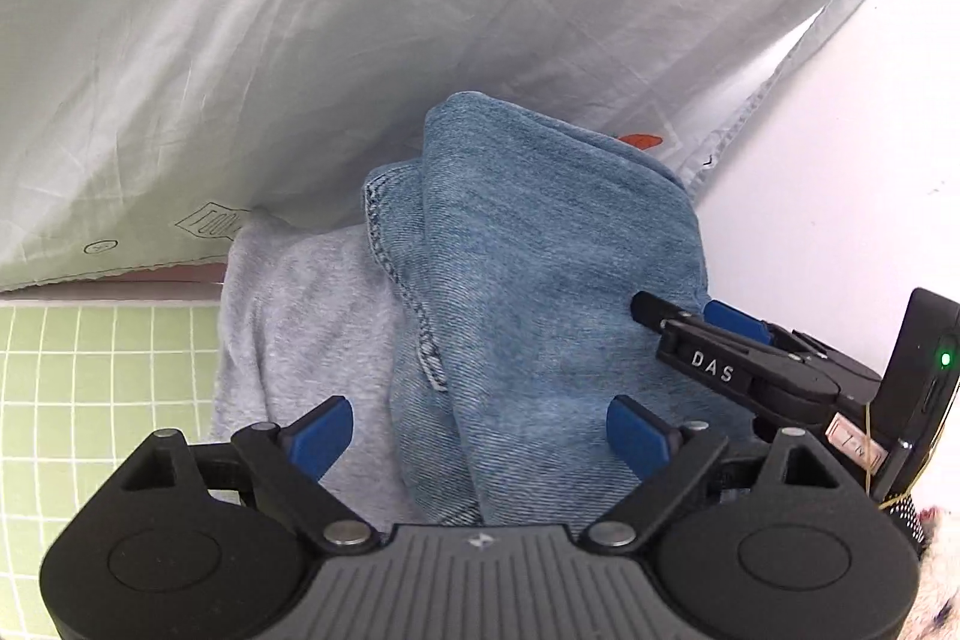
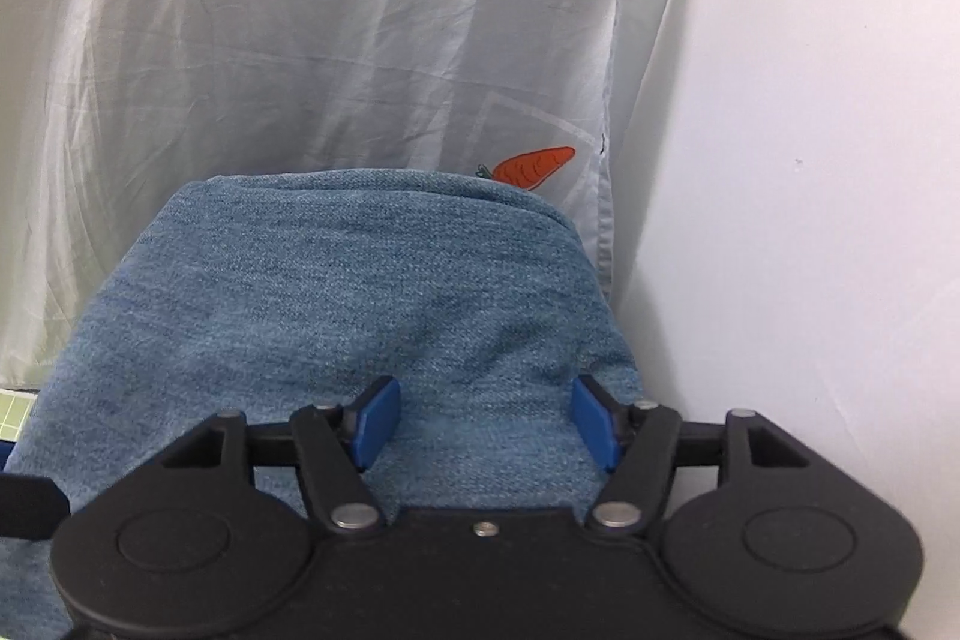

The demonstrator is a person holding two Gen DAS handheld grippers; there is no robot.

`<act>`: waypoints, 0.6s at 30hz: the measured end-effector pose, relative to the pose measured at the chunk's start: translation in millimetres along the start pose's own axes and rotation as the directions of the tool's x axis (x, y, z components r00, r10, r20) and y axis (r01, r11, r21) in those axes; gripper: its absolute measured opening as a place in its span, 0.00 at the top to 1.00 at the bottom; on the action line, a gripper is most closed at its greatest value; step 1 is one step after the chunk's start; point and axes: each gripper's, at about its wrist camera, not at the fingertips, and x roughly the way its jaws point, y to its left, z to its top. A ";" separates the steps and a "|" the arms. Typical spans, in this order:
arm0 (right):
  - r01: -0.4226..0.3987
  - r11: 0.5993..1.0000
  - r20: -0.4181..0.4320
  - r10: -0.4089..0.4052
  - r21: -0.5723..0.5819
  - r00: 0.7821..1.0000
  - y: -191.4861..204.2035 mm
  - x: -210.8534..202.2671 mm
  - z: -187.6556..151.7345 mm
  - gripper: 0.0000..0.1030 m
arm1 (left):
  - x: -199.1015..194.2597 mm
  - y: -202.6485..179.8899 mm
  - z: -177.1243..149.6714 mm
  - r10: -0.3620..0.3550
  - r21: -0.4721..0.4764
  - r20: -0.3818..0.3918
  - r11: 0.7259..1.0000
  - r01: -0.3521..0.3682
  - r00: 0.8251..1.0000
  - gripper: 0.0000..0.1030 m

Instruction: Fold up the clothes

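Denim garment (image 1: 540, 280): a folded blue bundle with a stitched seam along its left edge, lying on top of a grey garment and against the pale cloth behind; in the right wrist view (image 2: 336, 292) it fills the lower middle, its rounded fold uppermost.

Grey garment (image 1: 300, 328): soft fleece-like fabric, partly under the denim and showing to its left, with one edge reaching over the green mat.

Left gripper (image 1: 480, 439): jaws spread wide, the blue pads (image 1: 321, 436) apart on either side of the denim's near end, neither seen pressing it; nothing is gripped.

Right gripper (image 2: 483, 421): jaws parted, blue pads (image 2: 378, 418) hovering over the denim surface without pinching it. In the left wrist view it enters from the right (image 1: 702, 334), its tip at the denim's right flank; whether it touches cannot be told.

Pale cloth (image 1: 360, 40): light grey-green sheet, creased, rising behind both garments, printed with small line drawings and an orange carrot (image 2: 531, 166) just beyond the denim's top fold.

Green mat (image 1: 90, 370): gridded with white lines, at lower left.

White surface (image 2: 810, 220): plain, to the right of the cloth and denim.
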 end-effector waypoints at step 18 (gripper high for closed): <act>0.019 0.976 0.047 -0.030 0.215 0.998 25.5 -168.0 -116.9 0.03 | -117.6 -17.8 -106.0 0.117 0.313 0.243 0.930 -0.192 0.963 0.00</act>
